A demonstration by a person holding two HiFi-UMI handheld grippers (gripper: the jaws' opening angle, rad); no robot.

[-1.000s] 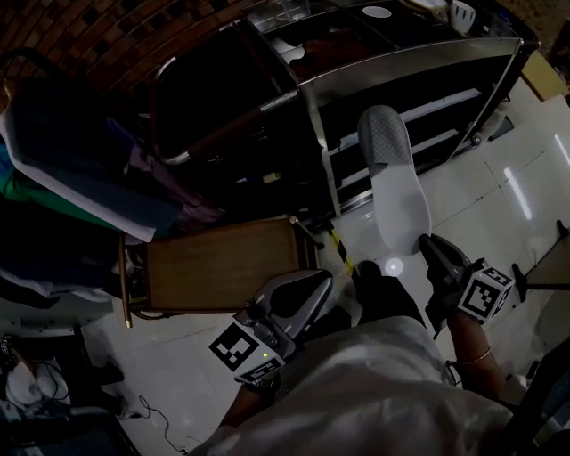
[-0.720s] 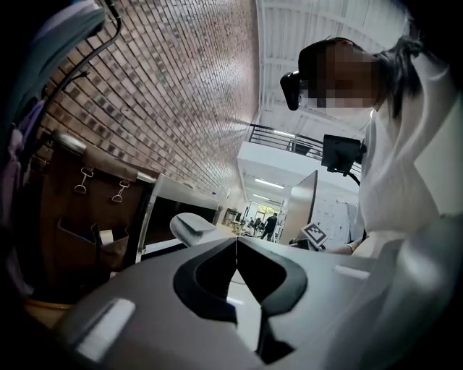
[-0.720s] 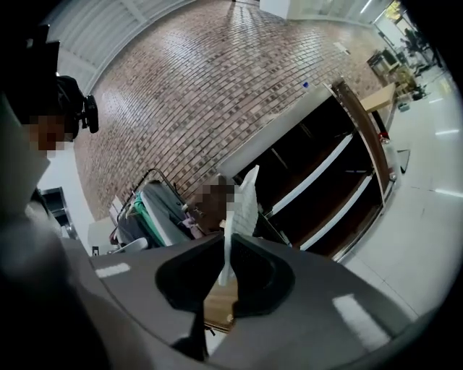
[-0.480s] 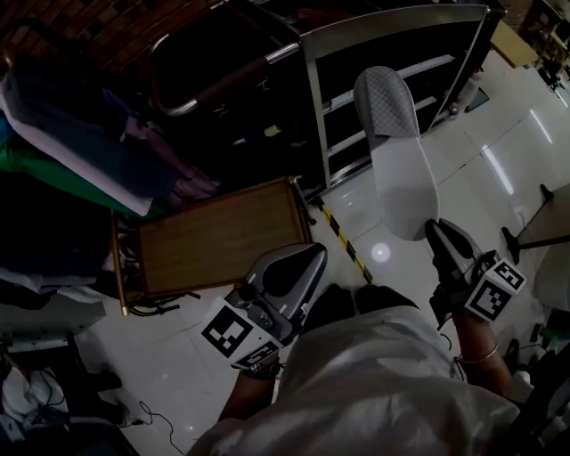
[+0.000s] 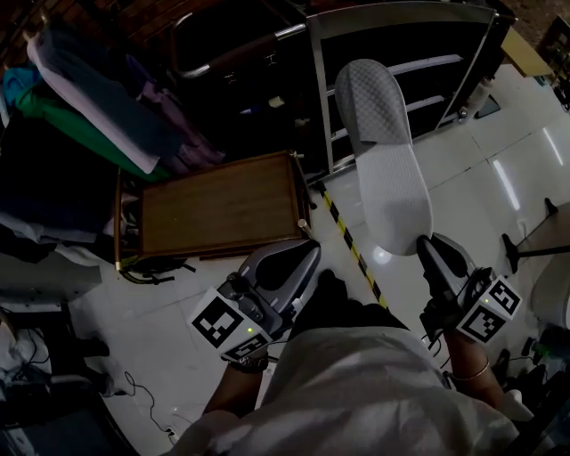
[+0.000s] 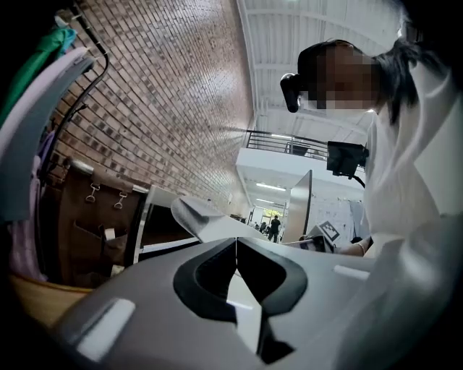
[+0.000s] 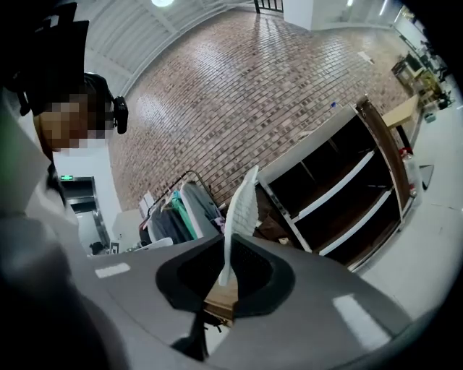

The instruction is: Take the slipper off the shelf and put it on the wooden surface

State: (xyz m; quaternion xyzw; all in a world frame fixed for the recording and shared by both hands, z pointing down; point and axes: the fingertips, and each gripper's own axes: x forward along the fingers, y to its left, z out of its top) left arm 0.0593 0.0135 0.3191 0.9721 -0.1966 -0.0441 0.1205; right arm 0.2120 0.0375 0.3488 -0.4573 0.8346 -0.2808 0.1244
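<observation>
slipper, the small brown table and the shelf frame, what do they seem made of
Slipper: probably pale grey cloth. The toe cover shows a fine waffle texture, and the sole is matte and thin, maybe foam.
Table: wood or wood veneer. The brown top has lengthwise grain and a low sheen.
Shelf frame: likely metal. Its pale, smooth bars catch the light, though painted board cannot be ruled out.

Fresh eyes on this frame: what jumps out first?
A pale grey slipper, pinched at its heel by the right claw, hangs in mid-air in front of the dark shelf. Left of it sits the wooden surface; the left claw is shut and empty near its front edge.
</observation>
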